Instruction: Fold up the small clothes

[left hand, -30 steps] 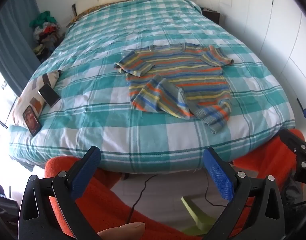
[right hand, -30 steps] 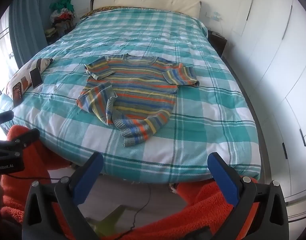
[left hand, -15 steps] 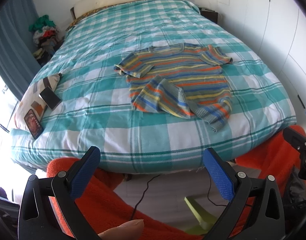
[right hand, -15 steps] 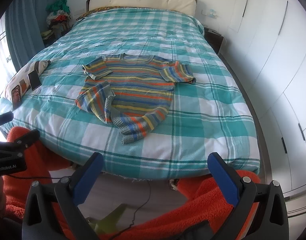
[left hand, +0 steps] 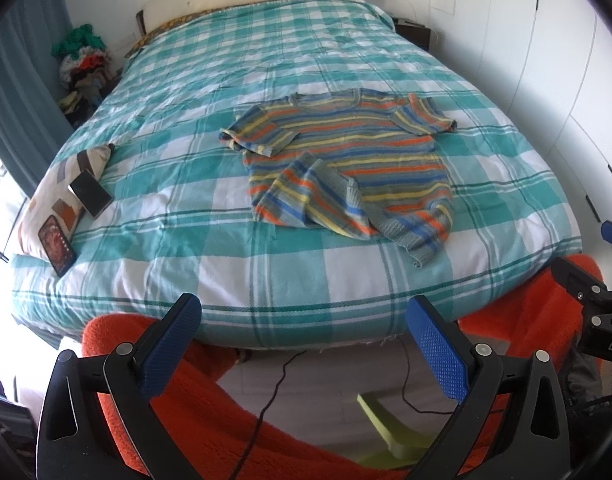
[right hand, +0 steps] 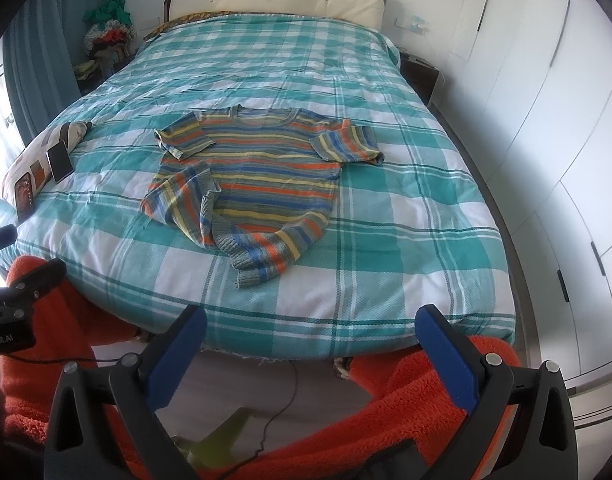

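- Below the foot of the bed, the left claw (left hand: 302, 344) is held with its blue-padded fingers (left hand: 172, 344) spread wide; nothing is gripped or touched.
- The right claw (right hand: 311, 354) is likewise spread wide and empty, its blue pads seen over orange fleece fabric (right hand: 405, 396).
- A small knitted sweater striped in orange, yellow, blue and grey (left hand: 345, 160) is laid on the teal-and-white checked bedspread (left hand: 186, 240), well apart from both claws, toward the middle of the bed.
- Its lower left corner is seen folded up over the body, and the hem is bunched toward the bed's foot.
- Two dark phones (left hand: 90, 194) are seen lying on a patterned pillow (left hand: 46, 200) at the bed's left edge.
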A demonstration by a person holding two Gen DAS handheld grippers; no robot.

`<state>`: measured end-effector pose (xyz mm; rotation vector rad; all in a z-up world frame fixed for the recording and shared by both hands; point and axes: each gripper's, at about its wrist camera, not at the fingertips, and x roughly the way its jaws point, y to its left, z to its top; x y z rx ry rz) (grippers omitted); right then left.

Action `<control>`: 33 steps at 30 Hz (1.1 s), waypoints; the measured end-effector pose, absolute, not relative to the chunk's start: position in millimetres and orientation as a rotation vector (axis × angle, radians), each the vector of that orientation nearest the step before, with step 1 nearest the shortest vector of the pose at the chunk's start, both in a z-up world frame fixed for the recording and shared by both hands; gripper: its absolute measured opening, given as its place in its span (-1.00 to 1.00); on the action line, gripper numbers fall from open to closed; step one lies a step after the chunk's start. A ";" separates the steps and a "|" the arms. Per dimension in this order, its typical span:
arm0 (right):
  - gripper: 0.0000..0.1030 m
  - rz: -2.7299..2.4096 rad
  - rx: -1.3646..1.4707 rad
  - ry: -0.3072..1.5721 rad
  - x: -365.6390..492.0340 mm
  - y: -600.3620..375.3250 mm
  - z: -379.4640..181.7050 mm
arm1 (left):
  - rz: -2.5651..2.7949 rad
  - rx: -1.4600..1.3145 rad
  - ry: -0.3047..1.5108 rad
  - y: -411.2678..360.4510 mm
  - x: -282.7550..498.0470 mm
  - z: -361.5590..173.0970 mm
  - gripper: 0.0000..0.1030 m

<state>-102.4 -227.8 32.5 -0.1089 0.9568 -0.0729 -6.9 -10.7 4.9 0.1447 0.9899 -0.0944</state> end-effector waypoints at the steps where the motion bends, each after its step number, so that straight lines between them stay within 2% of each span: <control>1: 0.99 -0.072 -0.112 0.958 -102.4 -227.6 31.9 | -0.096 0.138 1.001 -10.0 -5.8 3.1 0.99; 33: 0.99 -0.095 -0.128 0.982 -89.2 -231.8 33.0 | -0.064 0.108 1.048 -1.3 11.1 -0.6 0.99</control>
